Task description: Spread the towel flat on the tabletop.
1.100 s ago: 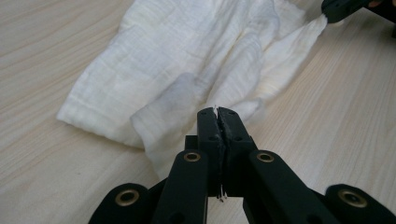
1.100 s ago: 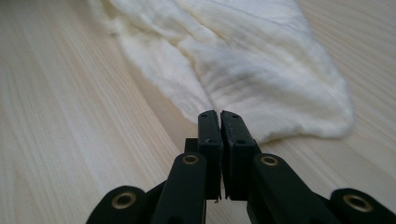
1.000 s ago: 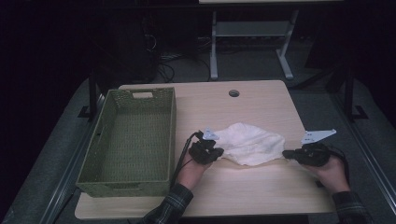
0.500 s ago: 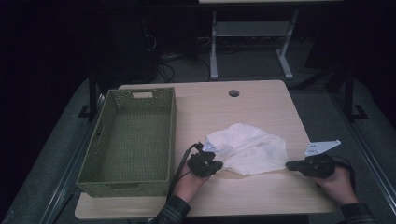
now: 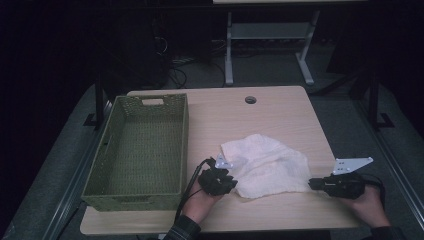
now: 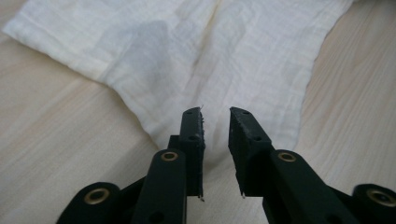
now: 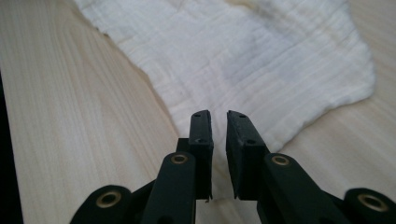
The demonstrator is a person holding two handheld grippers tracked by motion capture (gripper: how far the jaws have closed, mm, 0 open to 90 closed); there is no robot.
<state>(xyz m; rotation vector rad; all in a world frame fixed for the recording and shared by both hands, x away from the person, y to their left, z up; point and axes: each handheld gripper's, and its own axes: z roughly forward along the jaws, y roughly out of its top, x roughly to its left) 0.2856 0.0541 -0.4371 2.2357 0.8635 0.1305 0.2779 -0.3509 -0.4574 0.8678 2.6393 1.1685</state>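
White crumpled cloth [image 5: 265, 166] just let go on worktop [image 5: 280, 110]: both grippers' fingers (left [image 6: 216, 116], right [image 7: 218, 115]) have just been parting slightly, cloth loose between; next, regrip corners to fold.

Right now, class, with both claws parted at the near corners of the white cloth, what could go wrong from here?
1. Both claws have just been opening. The left claw shows a gap over the crumpled white woven cloth, so that corner may already be loose.
2. The right claw is barely parted; lifting away could snag and drag the cloth.
3. The cloth lies rumpled on the pale wooden table, beside the green woven basket; a re-grip might catch several layers.
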